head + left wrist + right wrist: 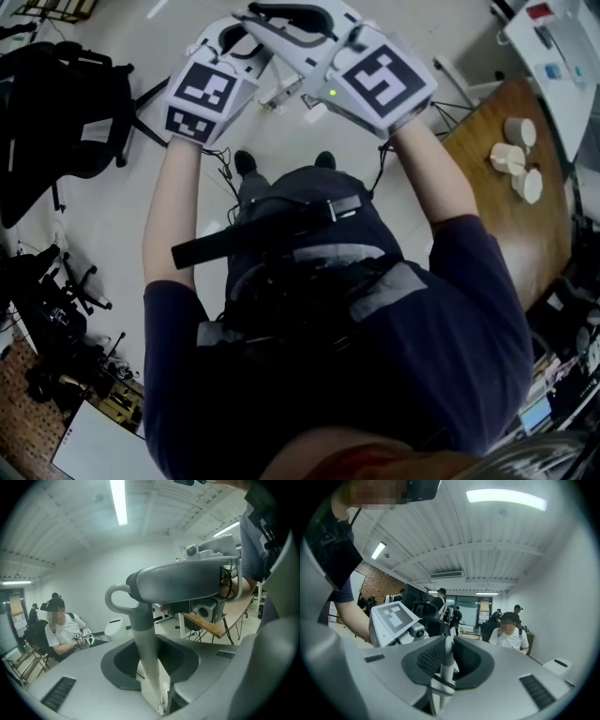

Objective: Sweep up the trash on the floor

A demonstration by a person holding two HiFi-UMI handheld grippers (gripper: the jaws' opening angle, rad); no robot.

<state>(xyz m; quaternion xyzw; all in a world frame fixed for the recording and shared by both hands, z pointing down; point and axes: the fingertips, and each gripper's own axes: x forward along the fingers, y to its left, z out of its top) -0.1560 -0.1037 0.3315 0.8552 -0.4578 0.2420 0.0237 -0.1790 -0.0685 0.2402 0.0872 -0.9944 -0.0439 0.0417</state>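
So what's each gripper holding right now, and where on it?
Left gripper clamps a grey handle on its shaft, below its looped top. Right gripper clamps a slim pale stick partway along. Tool heads not visible.

No readable text, label, brand or number is found in any view. Only black-and-white square patterns are borne by the left tool's cube (208, 94) and the right tool's cube (382, 80).

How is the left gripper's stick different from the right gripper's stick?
The grey handle in the left gripper is thick, and the pale pole in the right gripper is thin. The grey handle ends in a loop, while the pale pole has a dark band round it. Both are clamped between jaws.
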